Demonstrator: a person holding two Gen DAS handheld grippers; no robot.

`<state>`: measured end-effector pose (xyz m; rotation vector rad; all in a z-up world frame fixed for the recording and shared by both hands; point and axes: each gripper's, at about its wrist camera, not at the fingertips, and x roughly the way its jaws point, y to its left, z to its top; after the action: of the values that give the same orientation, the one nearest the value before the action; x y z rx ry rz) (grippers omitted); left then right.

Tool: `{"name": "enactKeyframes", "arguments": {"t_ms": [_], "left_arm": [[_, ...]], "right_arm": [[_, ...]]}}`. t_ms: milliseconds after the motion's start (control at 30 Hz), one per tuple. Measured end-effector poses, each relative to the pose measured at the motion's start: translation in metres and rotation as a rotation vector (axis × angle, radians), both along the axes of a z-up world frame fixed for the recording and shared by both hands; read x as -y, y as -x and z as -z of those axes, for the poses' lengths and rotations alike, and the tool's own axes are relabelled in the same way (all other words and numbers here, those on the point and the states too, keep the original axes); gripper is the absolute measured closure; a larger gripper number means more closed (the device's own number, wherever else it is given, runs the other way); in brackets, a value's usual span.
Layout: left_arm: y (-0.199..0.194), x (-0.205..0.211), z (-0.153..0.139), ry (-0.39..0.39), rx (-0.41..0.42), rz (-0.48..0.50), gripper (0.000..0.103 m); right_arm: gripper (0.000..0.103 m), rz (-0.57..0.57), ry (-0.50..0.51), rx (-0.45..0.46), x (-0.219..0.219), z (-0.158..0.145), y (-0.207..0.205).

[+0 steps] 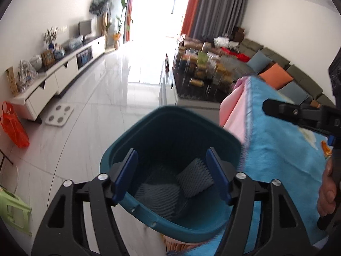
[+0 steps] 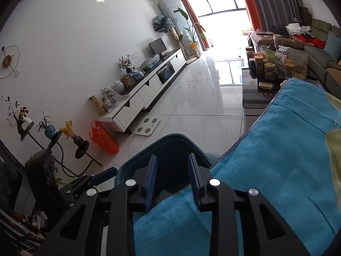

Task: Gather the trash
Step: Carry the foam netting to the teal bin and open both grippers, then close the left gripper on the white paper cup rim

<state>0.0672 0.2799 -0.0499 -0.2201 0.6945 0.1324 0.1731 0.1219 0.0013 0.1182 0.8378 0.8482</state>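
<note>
A teal trash bin [image 1: 170, 128] stands on the floor beside the towel-covered table; two grey foam net sleeves lie inside it, one [image 1: 195, 179] on top of the other [image 1: 157, 198]. My left gripper [image 1: 172, 175] hangs over the bin's mouth, open, its blue pads apart and touching nothing. My right gripper [image 2: 172, 181] is open too, with an empty gap between its pads, over the towel's edge next to the bin [image 2: 170, 147]. In the left wrist view the right gripper [image 1: 298, 115] and the hand [image 1: 328, 187] holding it show at the right. A small orange scrap [image 1: 326, 150] lies on the towel.
A blue towel [image 2: 287, 149] over a pink cloth [image 1: 234, 115] covers the table at right. Beyond it are a low table crowded with jars [image 2: 268, 70] and a sofa [image 1: 298, 76]. A white scale [image 2: 147, 125], an orange bag [image 2: 102, 138] and a green stool [image 1: 12, 209] sit on the floor at left.
</note>
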Motion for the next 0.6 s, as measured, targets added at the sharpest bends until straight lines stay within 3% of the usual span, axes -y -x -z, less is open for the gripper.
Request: {"name": "enactKeyframes", "arguments": {"t_ms": [133,233,433,600], "left_arm": [[0.025,0.037,-0.028,-0.045,0.122,0.083,0.024],[0.040,0.076,-0.042,-0.041,0.181,0.202,0.020],[0.053,0.159,-0.048,-0.004,0.201,0.455,0.018],[0.058,0.221,-0.036,0.010,0.168,0.631,0.017]], "right_arm": [[0.059,0.009,-0.042,0.057,0.038,-0.022,0.025],[0.053,0.024,-0.046,0.105,0.072,-0.037,0.046],[0.046,0.128,-0.033,0.197,0.157,-0.057,0.085],[0.045,0.275,-0.002,0.219,0.235,-0.053,0.112]]}}
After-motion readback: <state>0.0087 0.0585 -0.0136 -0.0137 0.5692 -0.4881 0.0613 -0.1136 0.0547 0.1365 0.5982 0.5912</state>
